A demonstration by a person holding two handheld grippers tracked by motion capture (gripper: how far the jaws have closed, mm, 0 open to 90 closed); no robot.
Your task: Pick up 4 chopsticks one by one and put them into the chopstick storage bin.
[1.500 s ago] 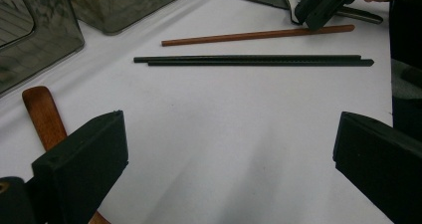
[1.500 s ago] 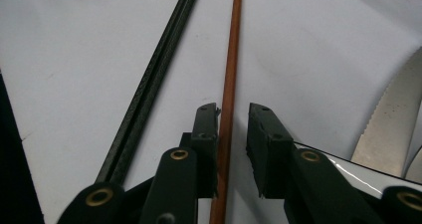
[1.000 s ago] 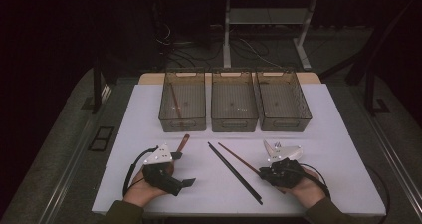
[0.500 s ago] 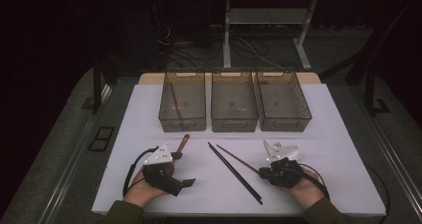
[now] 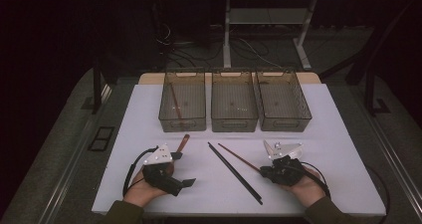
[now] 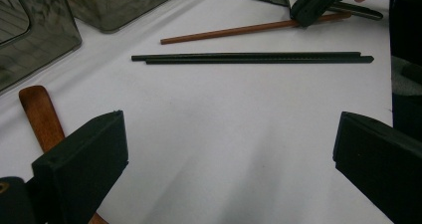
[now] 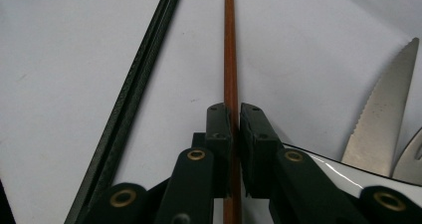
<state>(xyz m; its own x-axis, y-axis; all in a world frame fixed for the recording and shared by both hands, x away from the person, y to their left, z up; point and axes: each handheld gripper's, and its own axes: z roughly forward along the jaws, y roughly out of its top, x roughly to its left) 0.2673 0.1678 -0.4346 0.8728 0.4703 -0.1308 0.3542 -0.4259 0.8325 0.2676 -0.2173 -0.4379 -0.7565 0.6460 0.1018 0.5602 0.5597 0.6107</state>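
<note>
On the white table (image 5: pixel 343 134), the right gripper (image 5: pixel 262 171) sits at about five o'clock. Its jaws, having just closed in, pinch the near end of the brown chopstick (image 7: pixel 229 45). The stick lies flat, its long axis running from the gripper toward ten o'clock, beside the black chopsticks (image 5: pixel 234 172). The left gripper (image 6: pixel 229 154) rests with jaws wide apart.

My right gripper (image 7: pixel 235 115) has just been closing its jaws, and they now pinch the brown chopstick (image 7: pixel 229 59) between their pads, near the end that lies toward the near edge of the table (image 5: pixel 343 149). My right hand (image 5: pixel 304 184) sits a touch closer over that chopstick than a second ago.
</note>
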